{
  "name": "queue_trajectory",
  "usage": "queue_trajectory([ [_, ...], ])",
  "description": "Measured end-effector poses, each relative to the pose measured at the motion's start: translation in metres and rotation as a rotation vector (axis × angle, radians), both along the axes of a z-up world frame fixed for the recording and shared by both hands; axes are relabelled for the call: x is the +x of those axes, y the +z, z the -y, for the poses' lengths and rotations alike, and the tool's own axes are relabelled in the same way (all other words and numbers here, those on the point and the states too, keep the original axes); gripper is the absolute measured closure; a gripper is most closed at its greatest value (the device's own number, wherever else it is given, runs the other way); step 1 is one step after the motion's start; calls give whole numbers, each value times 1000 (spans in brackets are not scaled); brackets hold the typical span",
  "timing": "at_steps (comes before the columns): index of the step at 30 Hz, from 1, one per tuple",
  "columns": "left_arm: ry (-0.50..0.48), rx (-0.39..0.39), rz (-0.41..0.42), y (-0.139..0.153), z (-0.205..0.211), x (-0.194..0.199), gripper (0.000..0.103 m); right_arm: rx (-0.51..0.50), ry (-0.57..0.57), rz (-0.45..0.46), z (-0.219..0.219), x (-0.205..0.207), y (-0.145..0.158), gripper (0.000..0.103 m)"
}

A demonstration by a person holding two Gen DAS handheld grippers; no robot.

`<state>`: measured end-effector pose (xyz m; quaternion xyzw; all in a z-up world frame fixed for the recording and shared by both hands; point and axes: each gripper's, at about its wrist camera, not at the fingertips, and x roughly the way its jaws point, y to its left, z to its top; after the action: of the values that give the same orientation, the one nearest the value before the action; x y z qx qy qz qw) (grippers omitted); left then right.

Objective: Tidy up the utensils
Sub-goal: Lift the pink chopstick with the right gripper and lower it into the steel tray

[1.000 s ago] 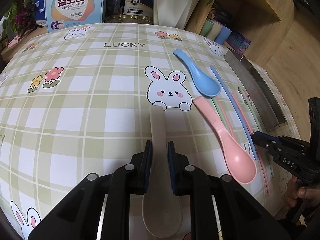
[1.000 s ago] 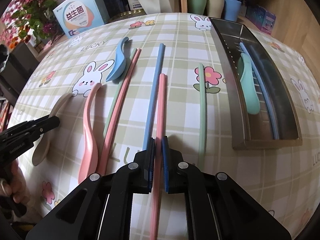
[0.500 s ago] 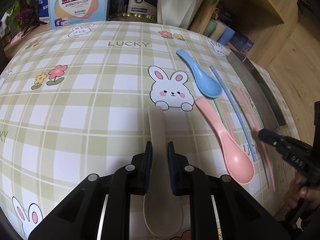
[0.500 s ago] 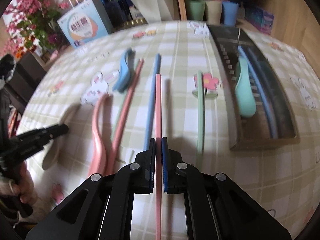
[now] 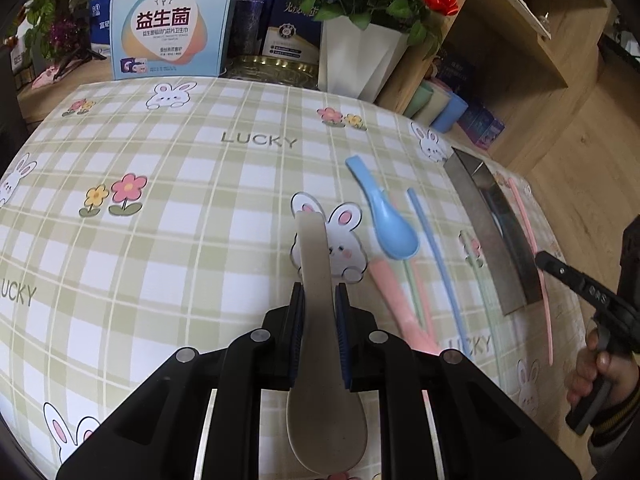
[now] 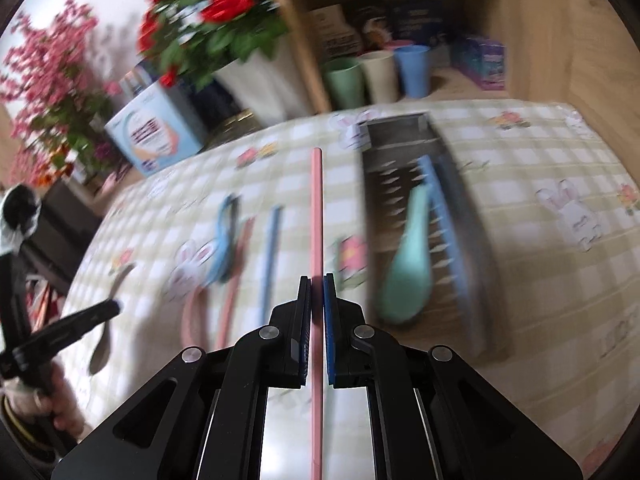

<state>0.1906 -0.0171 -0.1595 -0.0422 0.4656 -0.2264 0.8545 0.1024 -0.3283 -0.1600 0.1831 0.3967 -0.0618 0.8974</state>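
My left gripper [image 5: 319, 300] is shut on the handle of a beige spoon [image 5: 320, 280], lifted off the checked tablecloth. My right gripper [image 6: 317, 284] is shut on a pink chopstick [image 6: 316, 208], held in the air just left of the metal tray [image 6: 472, 280]. That tray holds a green spoon [image 6: 410, 268] and a blue chopstick [image 6: 442, 216]. In the left wrist view the right gripper [image 5: 542, 258] carries the pink chopstick [image 5: 528, 236] over the tray [image 5: 480, 216]. On the cloth lie a blue spoon [image 5: 384, 216], a pink spoon [image 5: 396, 304], a blue chopstick [image 5: 434, 252] and green chopsticks [image 5: 482, 284].
At the table's far edge stand a white flower pot [image 5: 356, 60] with red roses, a printed box [image 5: 170, 26], and green, beige and blue cups [image 6: 378, 76]. A wooden shelf [image 5: 512, 36] rises behind the tray. A hand [image 5: 592, 372] grips the right tool's handle.
Both grippers rose with their loads. The right one lifted the pink chopstick off the cloth and carried it right, toward the tray. The beige spoon came up off the table.
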Motion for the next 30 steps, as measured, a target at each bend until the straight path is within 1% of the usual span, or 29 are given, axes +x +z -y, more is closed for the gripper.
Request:
queue_trajectory([
  [4,7,-8,-4,5,11,5,88,-58,-39,-43,38,26,-7,97],
  [7,2,2,5,9,20,5,88,-99,-52,-74,53,42,-14,97],
  [9,0,7,8,10,23,5,88,-109,-56,-96,61,52,-18,97],
  [17,27,21,0,10,18,6,88,-154,-54,-153,66,73,-37,97],
  [30,28,11,-17,6,18,5,88,-157,-68,-201,63,74,-49,97],
])
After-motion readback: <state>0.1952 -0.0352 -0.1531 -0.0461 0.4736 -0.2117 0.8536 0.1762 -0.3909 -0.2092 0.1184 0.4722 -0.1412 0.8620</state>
